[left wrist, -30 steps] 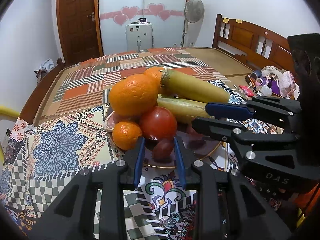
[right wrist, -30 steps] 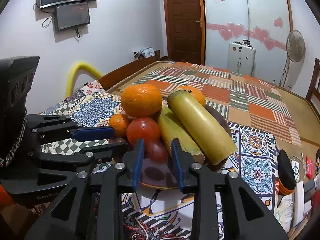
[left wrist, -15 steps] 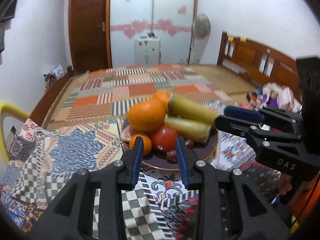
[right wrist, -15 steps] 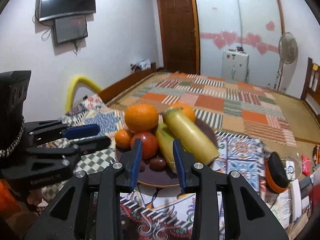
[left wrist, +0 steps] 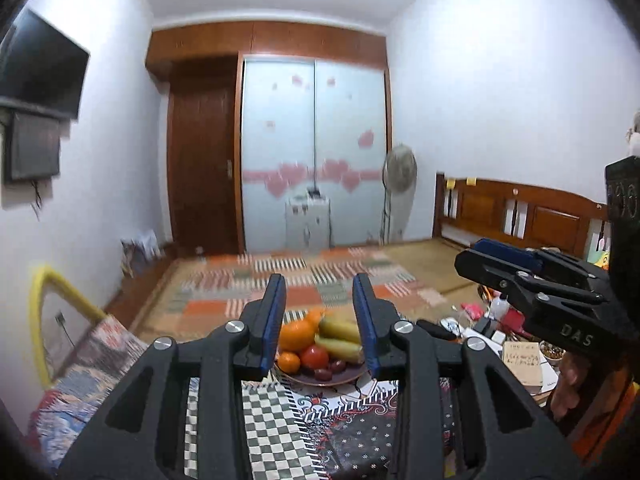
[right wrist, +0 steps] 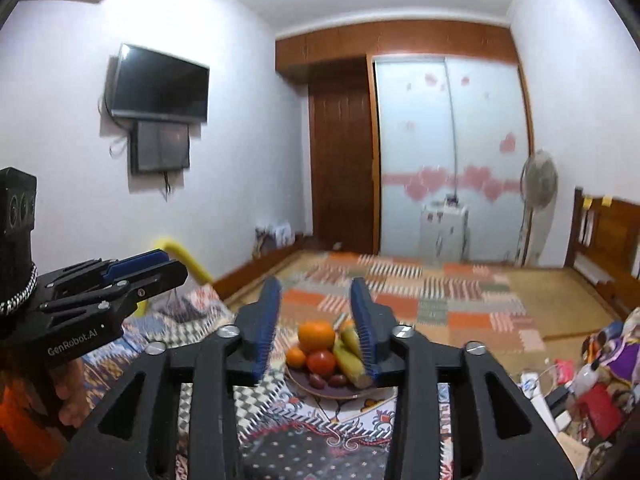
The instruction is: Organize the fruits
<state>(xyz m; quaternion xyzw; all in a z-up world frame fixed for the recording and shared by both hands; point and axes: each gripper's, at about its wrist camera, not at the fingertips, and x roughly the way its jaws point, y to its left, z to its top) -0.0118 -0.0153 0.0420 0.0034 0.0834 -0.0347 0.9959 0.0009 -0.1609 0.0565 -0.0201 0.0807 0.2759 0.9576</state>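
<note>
Fruits are seen piled together on a dark plate on the patterned cloth, so the sorting is judged done; both grippers are held well back, empty, jaws just widened to a modest gap: left gripper, right gripper; "DAS" and "GenRobot.AI" are read on their bodies.

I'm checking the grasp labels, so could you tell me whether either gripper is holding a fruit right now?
Neither. The left gripper and right gripper have just been opening with nothing between them; the fruit sits on the plate.
</note>
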